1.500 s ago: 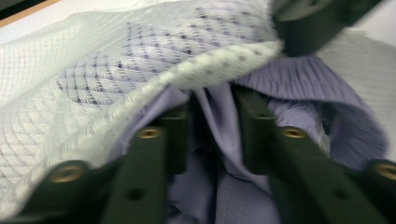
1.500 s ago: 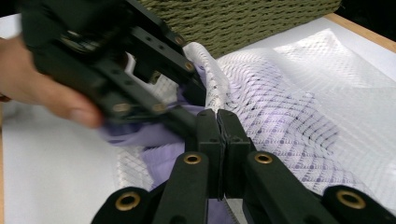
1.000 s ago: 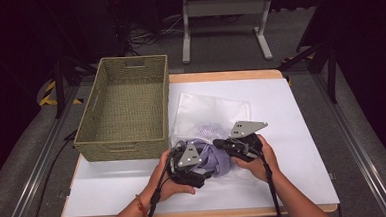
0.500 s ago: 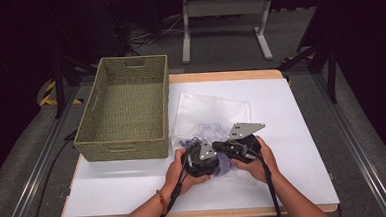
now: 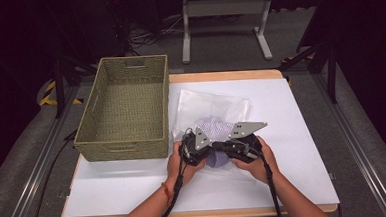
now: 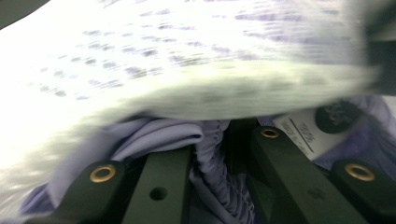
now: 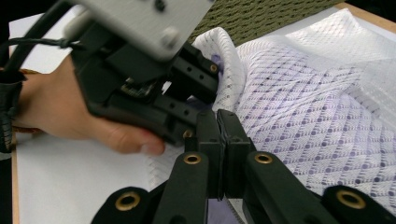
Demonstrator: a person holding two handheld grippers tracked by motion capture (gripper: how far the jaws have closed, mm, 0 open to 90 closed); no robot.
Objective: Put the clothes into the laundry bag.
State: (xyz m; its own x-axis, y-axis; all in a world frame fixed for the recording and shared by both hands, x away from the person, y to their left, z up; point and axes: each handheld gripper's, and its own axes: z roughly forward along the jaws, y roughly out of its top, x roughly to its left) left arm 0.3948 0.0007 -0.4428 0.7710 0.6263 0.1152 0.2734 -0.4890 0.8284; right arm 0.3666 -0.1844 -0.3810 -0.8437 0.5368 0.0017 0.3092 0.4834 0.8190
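Stuffing the lilac garment (image 6: 159,140) into the mesh bag (image 5: 208,107): left gripper (image 5: 195,151) just pinched it, right gripper (image 7: 218,140) clamps the bag's edge; push toward 12 o'clock, slowly.

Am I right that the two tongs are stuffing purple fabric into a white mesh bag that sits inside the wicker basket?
Not quite. The high view shows the white mesh bag lying on the white table, beside the wicker basket, not inside it. The purple fabric is indeed going into the bag.
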